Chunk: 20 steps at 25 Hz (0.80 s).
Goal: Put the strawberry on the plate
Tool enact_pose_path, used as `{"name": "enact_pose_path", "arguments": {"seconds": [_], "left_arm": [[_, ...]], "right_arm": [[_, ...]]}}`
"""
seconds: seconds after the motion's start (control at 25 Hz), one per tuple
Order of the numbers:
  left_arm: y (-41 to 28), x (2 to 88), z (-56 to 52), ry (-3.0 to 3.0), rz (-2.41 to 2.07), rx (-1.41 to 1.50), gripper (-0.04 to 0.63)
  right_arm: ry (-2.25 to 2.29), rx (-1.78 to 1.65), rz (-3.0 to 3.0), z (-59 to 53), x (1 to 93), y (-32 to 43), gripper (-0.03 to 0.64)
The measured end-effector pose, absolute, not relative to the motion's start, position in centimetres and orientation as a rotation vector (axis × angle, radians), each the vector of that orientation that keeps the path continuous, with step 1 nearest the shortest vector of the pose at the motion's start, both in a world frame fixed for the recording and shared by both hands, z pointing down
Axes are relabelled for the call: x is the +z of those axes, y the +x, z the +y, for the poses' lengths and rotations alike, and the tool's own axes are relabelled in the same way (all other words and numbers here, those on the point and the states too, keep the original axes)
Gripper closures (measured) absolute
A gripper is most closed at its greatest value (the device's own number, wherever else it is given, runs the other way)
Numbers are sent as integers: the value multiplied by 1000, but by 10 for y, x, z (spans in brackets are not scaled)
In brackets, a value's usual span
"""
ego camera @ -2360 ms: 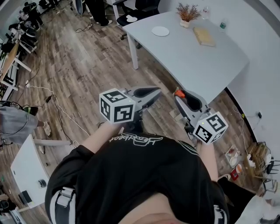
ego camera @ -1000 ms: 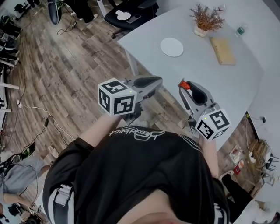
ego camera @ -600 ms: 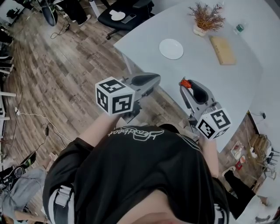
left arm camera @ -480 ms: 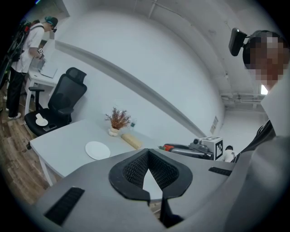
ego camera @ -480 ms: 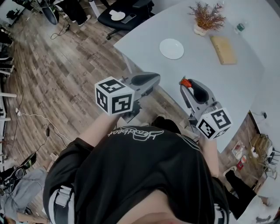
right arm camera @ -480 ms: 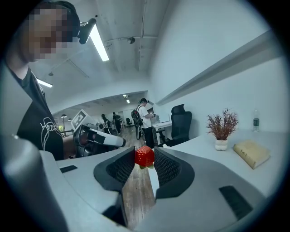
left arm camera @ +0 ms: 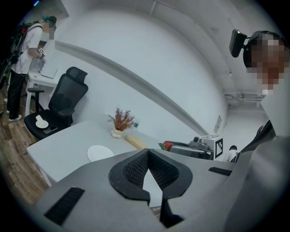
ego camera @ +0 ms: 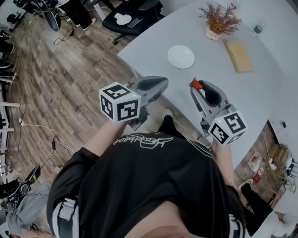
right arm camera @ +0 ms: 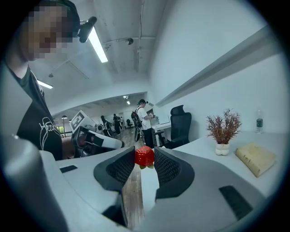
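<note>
Person in a black printed shirt stands at the near edge of a pale grey surface, with a two-jaw tool in each hand. Both tools point out toward the surface.

Right gripper: jaws clenched on the strawberry. The red fruit is pinched at the very tips between the ribbed black pads, with a bit of green showing under it. The strawberry is held in the air over the near part of the surface and touches nothing but the pads. Marker cube sits at the hand end, close to the person's body.

Left gripper: jaws shut tip to tip, nothing between them. It is held beside the right one, the two apart, over the surface's near edge. Its marker cube is over the plank floor.

Plate: white, round and bare. It lies flat on the surface, beyond the right gripper's tips and slightly to their left in the head view. A clear gap lies between strawberry and plate.

Farther back on the surface:
- Dry reddish plant in a small white pot.
- Tan block lying just beside the plant.
- Small bottle near the far edge.

All three are well apart from the plate.

Off the surface, a black office chair stands on the floor past the far left corner. In the right gripper view, another person stands by a desk in the background.
</note>
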<state>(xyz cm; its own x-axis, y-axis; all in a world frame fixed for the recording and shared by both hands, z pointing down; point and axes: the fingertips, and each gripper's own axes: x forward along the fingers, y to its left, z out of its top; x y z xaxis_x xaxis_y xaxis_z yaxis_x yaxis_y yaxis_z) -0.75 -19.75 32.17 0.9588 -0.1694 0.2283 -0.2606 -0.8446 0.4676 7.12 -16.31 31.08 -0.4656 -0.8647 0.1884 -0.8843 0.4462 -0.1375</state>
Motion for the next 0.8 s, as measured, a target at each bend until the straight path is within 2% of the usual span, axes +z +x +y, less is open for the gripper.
{"name": "enact_pose_path", "arguments": {"seconds": [0.8], "left_arm": [[67,361,-309,2497,-321,279,589]], "right_arm": [[1511,465,-2579,-283,346,139,491]]}}
